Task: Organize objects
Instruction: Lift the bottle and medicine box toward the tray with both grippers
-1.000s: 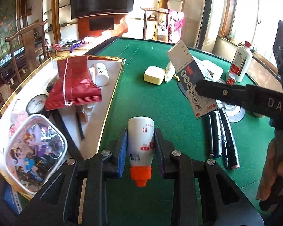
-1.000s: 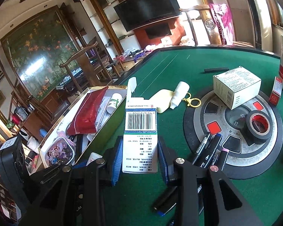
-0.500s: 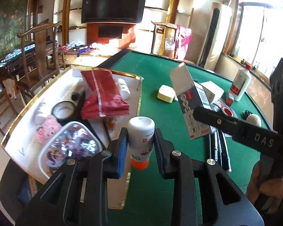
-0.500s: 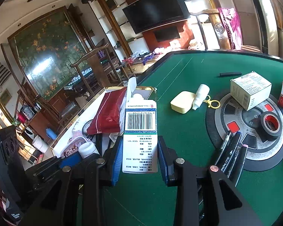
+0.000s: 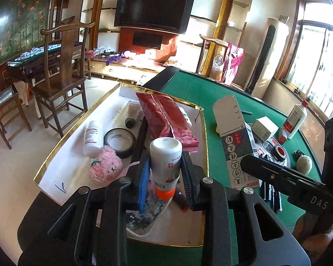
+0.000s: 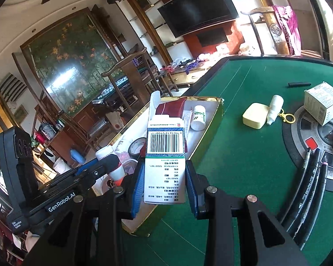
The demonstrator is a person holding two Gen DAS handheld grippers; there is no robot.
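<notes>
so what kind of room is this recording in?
Most likely a home living or games room. A green felt mahjong table with a central control panel takes the foreground, a wall-mounted TV sits among built-in shelving, and carved wooden chairs stand on a tiled floor.

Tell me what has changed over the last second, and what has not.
Both grippers carried their loads from over the green felt toward the gold-rimmed white tray. The left gripper now holds the white orange-capped bottle above the tray's near end; the right gripper brings the white barcoded carton to the tray's edge. Nothing was taken or released. The tray's contents and the black markers stayed put.
</notes>
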